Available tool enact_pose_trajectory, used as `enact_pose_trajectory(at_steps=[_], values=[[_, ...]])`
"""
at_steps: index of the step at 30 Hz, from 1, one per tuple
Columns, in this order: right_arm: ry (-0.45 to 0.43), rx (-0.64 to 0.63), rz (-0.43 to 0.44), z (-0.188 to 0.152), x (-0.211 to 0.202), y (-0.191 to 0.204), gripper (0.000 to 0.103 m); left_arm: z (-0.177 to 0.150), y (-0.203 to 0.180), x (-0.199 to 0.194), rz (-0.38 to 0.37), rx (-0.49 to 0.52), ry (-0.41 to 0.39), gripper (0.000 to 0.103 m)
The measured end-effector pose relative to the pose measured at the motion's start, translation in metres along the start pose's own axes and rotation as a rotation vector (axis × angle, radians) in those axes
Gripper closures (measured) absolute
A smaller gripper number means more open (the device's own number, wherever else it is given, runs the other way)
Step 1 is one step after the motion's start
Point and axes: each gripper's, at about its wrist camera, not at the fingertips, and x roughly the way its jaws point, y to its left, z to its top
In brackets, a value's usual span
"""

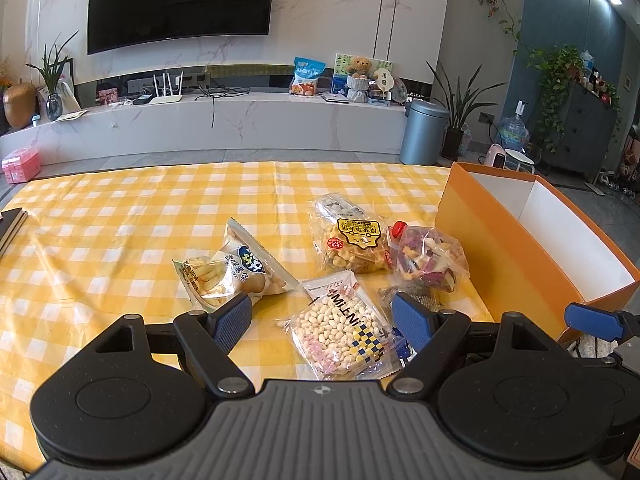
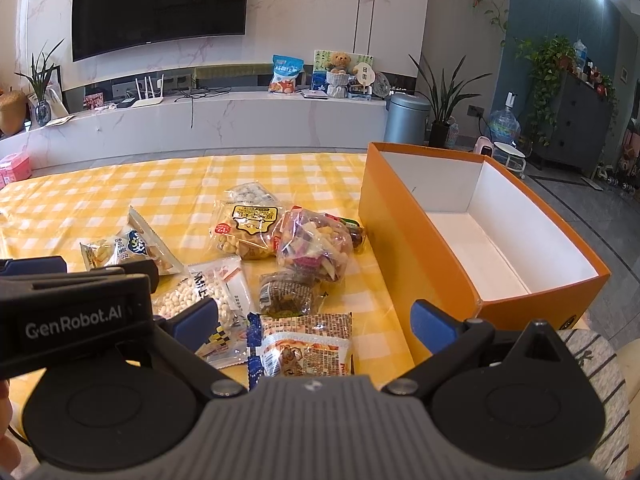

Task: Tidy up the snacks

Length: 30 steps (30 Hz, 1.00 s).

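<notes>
Checked tablecloth (image 1: 120, 216): snack packets (image 1: 340, 320) beside orange box (image 2: 400, 216); both tongs open.

A yellow-and-white checked cloth (image 1: 140, 216), matt and creased, covers the surface. The snack bags (image 2: 308, 240) are clear, glossy crinkled plastic. The orange box (image 2: 404, 216) looks like smooth card, its inside plain white. On the left hand-held gripper (image 1: 322, 320) the black arms seem matt plastic, the blue pads (image 1: 234, 316) ribbed.

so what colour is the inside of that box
White inside, orange outside; the box shows best in the right wrist view.
</notes>
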Motion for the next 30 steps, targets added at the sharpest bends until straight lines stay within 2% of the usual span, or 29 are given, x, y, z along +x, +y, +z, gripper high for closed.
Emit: enact_pose_trajectory(at_steps=[30], values=[[0.013, 0.001, 0.008, 0.0012, -0.002, 0.0047, 0.003, -0.001, 0.0064, -0.0005, 0.009, -0.003, 0.013, 0.01]])
